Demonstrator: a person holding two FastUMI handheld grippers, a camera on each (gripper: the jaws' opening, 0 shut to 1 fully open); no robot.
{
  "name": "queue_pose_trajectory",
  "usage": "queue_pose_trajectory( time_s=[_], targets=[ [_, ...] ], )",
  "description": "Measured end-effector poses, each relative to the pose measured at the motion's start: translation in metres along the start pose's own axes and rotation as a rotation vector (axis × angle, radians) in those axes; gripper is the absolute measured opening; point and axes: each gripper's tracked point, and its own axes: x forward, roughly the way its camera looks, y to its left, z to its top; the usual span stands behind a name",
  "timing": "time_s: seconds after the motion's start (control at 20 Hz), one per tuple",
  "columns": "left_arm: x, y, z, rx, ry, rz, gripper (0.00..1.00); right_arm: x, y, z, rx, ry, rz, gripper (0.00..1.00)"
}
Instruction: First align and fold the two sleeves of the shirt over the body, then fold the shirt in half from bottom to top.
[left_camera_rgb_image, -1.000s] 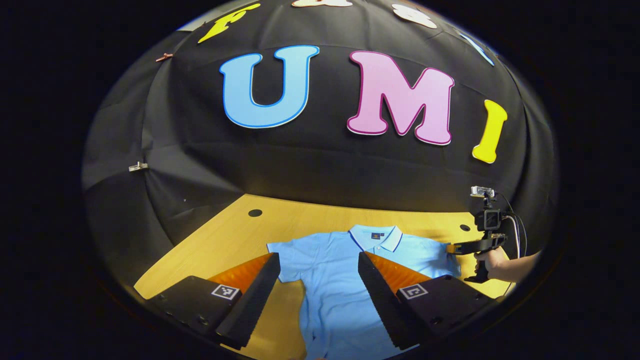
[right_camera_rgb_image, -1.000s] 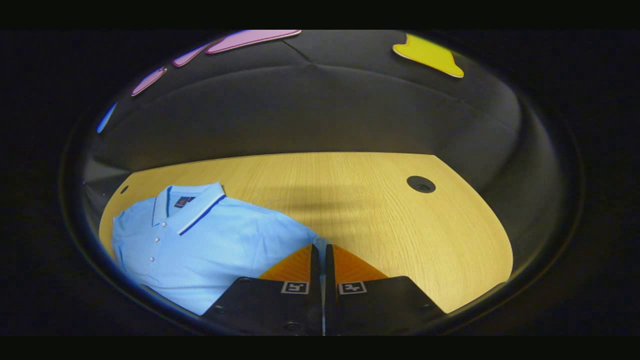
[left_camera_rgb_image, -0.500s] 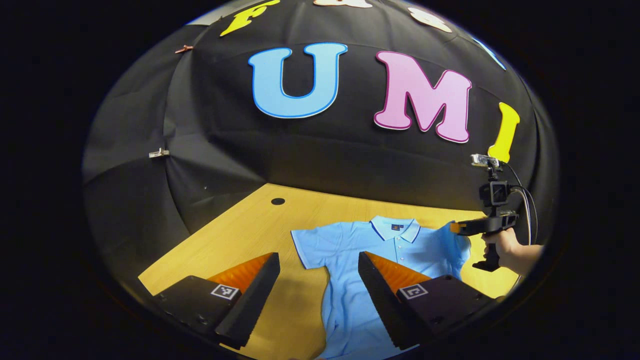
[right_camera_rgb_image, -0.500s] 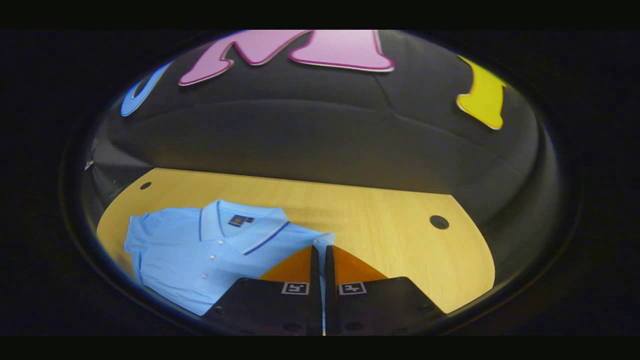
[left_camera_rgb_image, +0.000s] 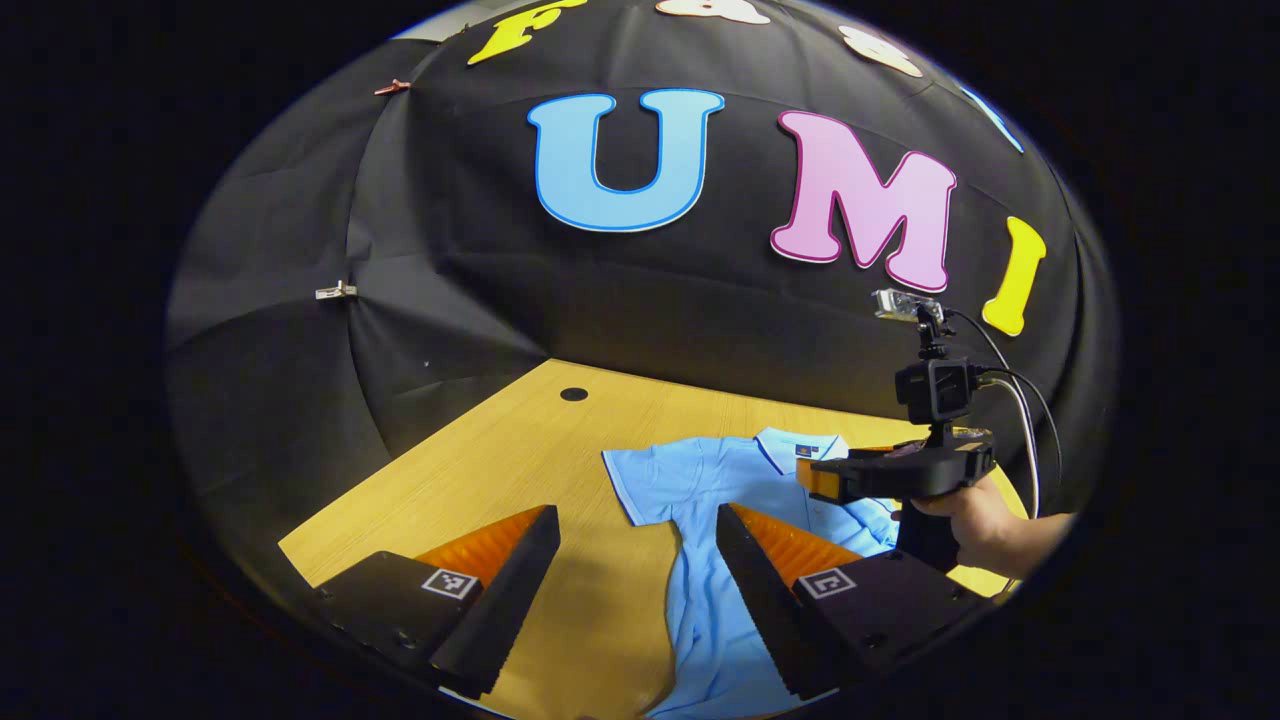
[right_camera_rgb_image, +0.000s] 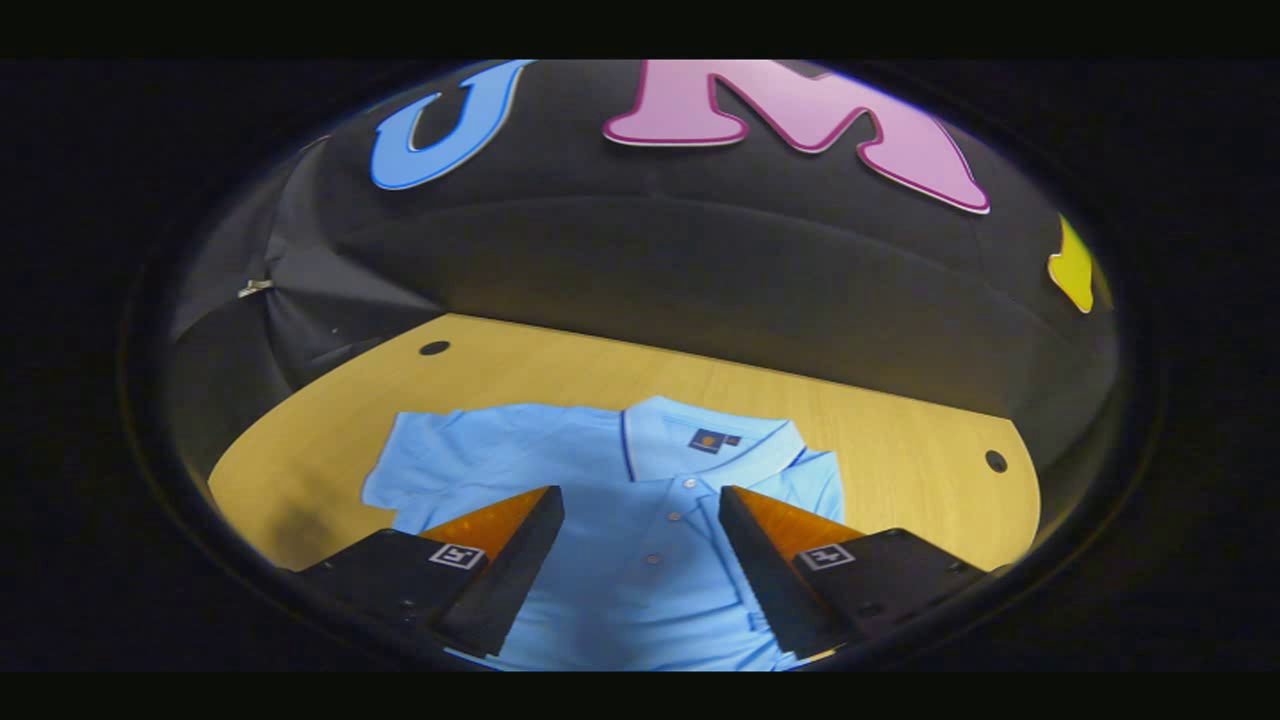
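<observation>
Right tool (right_camera_rgb_image: 640, 520) now agape over shirt (right_camera_rgb_image: 640, 580)

Two handheld tools, each showing square coded tags.

Left tool (left_camera_rgb_image: 635, 560): wedge-shaped fingers with ribbed inner faces are tapering forward from dark blocks, one tag on each. Right tool (left_camera_rgb_image: 815, 480): a dark pistol-grip body is carrying a small box camera on a post, a clear module on top, and cables looping behind the hand (left_camera_rgb_image: 965, 510).

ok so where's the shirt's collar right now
In the right gripper view the collar lies flat at the far end of the shirt, just beyond the open right gripper, toward the wall.
</observation>
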Motion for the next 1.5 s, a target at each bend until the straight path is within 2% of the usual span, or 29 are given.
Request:
queue_pose_trajectory(
  time_s=[0.1,0.25,0.4,0.6,0.8,0.95,1.1,1.15,1.2,1.35,1.45,1.5],
  targets=[
    [0.015,0.002,0.004,0.023,-0.005,-0.017,1.0,-0.021,-0.003,-0.008,0.005,-0.008,0.007,0.96],
    [0.054,0.0,0.011,0.068,-0.003,-0.058,1.0,-0.06,-0.031,-0.021,0.02,-0.022,-0.021,0.98],
    [0.097,-0.011,0.002,0.075,0.082,-0.114,1.0,-0.095,-0.069,-0.029,0.038,-0.04,-0.067,0.98],
    [0.167,-0.015,-0.006,0.121,0.119,-0.133,1.0,-0.136,-0.12,-0.032,0.07,-0.078,-0.15,0.98],
    [0.249,0.002,-0.026,0.109,0.191,-0.074,1.0,-0.162,-0.154,-0.051,0.124,-0.089,-0.221,0.98],
    [0.291,0.011,-0.031,0.167,0.215,-0.055,1.0,-0.166,-0.158,-0.073,0.204,-0.039,-0.213,0.98],
    [0.312,0.025,-0.049,0.229,0.282,0.009,0.99,-0.169,-0.163,-0.084,0.205,-0.034,-0.219,0.98],
    [0.317,0.021,-0.052,0.225,0.291,-0.002,0.99,-0.167,-0.163,-0.088,0.193,-0.025,-0.214,0.95],
    [0.318,0.018,-0.05,0.209,0.275,-0.012,1.0,-0.164,-0.163,-0.089,0.19,-0.015,-0.21,0.98],
    [0.322,0.011,-0.054,0.152,0.279,-0.054,0.97,-0.16,-0.163,-0.093,0.235,0.004,-0.19,0.99],
    [0.321,0.007,-0.056,0.17,0.29,-0.087,0.92,-0.158,-0.164,-0.095,0.243,0.007,-0.19,0.98],
    [0.321,0.004,-0.057,0.176,0.295,-0.103,0.83,-0.157,-0.163,-0.097,0.243,0.009,-0.189,0.98]
  ],
)
